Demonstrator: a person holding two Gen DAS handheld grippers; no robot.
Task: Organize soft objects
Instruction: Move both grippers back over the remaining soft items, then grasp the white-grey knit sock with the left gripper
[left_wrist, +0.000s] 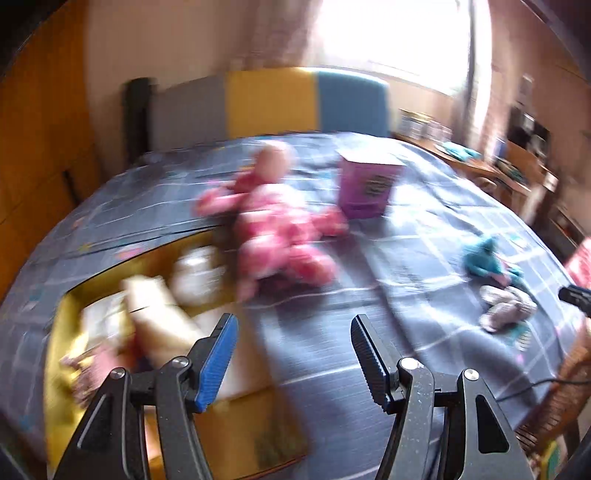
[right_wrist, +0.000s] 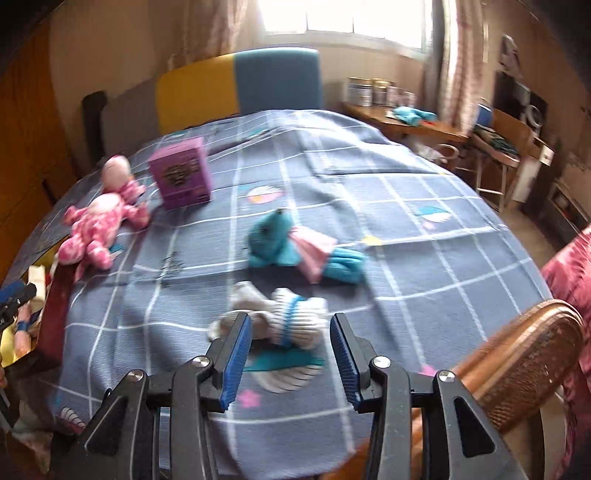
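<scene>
A doll in pink patterned clothes (left_wrist: 275, 225) lies on the grey checked bedspread (left_wrist: 369, 295), beside a yellow box (left_wrist: 110, 332) that holds several soft toys. My left gripper (left_wrist: 293, 343) is open and empty, near the box's right edge. The doll also shows in the right wrist view (right_wrist: 99, 218). A blue plush toy with a pink skirt (right_wrist: 288, 247) lies mid-bed. A grey and white knitted toy (right_wrist: 277, 317) lies just ahead of my right gripper (right_wrist: 291, 339), which is open and empty above it. Both toys show in the left wrist view: the blue plush toy (left_wrist: 487, 258) and the knitted toy (left_wrist: 506, 306).
A purple carton (right_wrist: 181, 171) stands upright on the bed behind the doll. A headboard in yellow and blue (right_wrist: 240, 81) is at the back. A wicker chair (right_wrist: 524, 354) stands at the bed's near right. A wooden desk (right_wrist: 402, 118) with tins is by the window.
</scene>
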